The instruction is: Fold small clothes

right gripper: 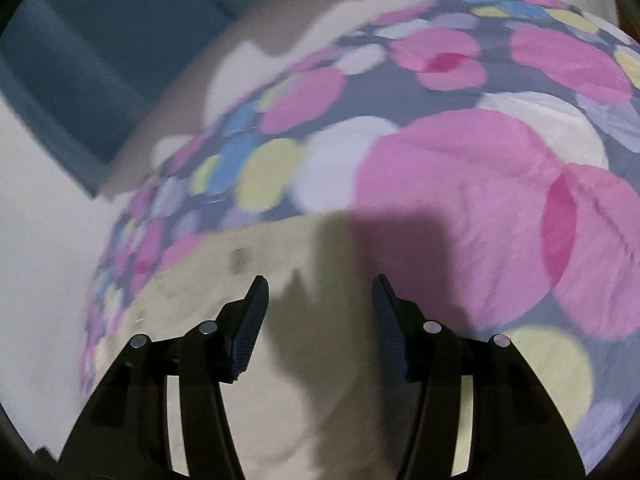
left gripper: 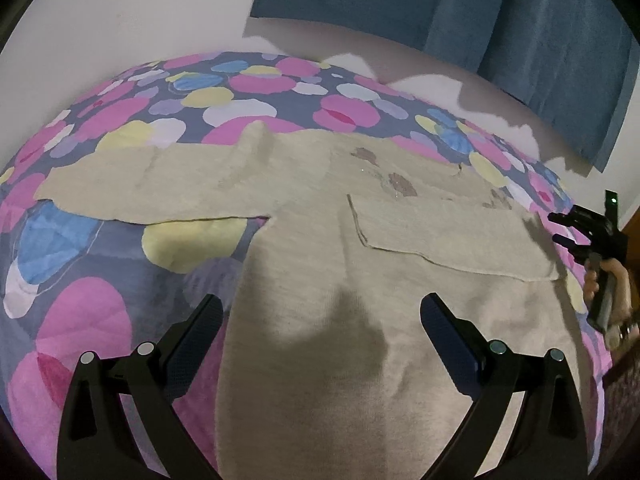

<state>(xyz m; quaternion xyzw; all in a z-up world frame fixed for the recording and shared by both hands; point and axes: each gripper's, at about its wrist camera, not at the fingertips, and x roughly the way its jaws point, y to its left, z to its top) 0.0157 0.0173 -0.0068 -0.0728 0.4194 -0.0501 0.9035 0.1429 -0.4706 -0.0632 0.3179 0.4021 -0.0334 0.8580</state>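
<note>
L gripper (left gripper: 322, 322) hovered over the lower body of the beige sweater (left gripper: 320, 280), jaws spread wide w/ nothing between the pads; whether the tips touched the knit couldn't be told. Sweater lay flat on the floral bedspread (left gripper: 80, 300), one sleeve (left gripper: 140, 184) stretched out to the left, the other sleeve (left gripper: 452, 236) folded across the chest, just below some brownish patches (left gripper: 400, 184) on the front. Far right edge of L view: R gripper (left gripper: 576, 228) in a person's hand (left gripper: 612, 284), beside the sweater's edge. In R wrist view (blurred), R gripper (right gripper: 320, 300) jaws stood roughly half open, pads empty, over the sweater (right gripper: 256, 272) edge where it met the bedspread (right gripper: 460, 184). Blue curtain (left gripper: 520, 20) hung behind the bed.
</note>
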